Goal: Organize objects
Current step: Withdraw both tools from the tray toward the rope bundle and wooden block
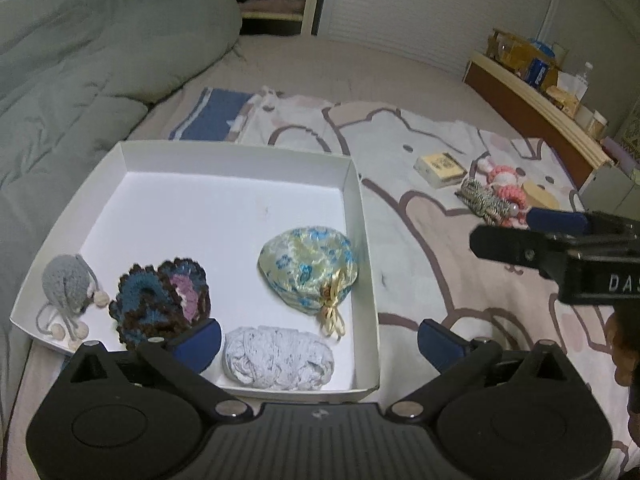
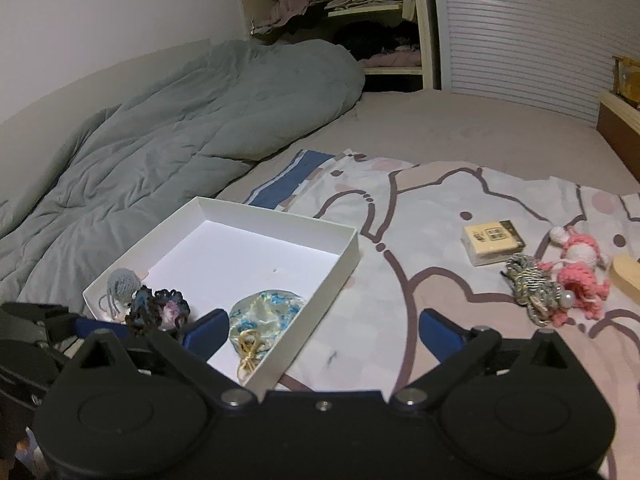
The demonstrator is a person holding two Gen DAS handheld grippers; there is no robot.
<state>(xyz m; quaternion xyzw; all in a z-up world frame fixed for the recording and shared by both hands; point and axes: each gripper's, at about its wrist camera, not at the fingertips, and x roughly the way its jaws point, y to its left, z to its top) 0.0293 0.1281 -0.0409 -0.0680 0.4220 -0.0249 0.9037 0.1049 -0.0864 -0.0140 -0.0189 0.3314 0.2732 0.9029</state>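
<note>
- Nearest your left gripper [image 1: 320,340], just ahead of its spread, empty fingers, lies the white knitted bundle [image 1: 279,362] in the near corner of the white box [image 1: 236,150].
- Ahead of that gripper in the same box sit the floral pouch [image 1: 308,270], the dark crochet piece [image 1: 162,300] to its left, and the grey knitted toy [image 1: 68,280] at far left.
- Your right gripper [image 2: 322,338] is likewise spread wide and holds nothing; it hovers over the box's near right edge and the patterned blanket [image 2: 400,280].
- Remaining loose items lie ahead and to the right of the right gripper: the small cardboard packet [image 2: 493,241], the striped cord bundle [image 2: 534,290], the pink crochet doll [image 2: 580,276], and a pale wooden piece [image 2: 628,276] partly cut off by the frame edge.
- Expect the cord bundle and doll to be light, soft and compressible; they touch, so the cord may snag. Grip each across its thickest middle, not by trailing strands.
- Expect the packet to be light and fairly stiff. Close on its two long sides; avoid crushing it.
</note>
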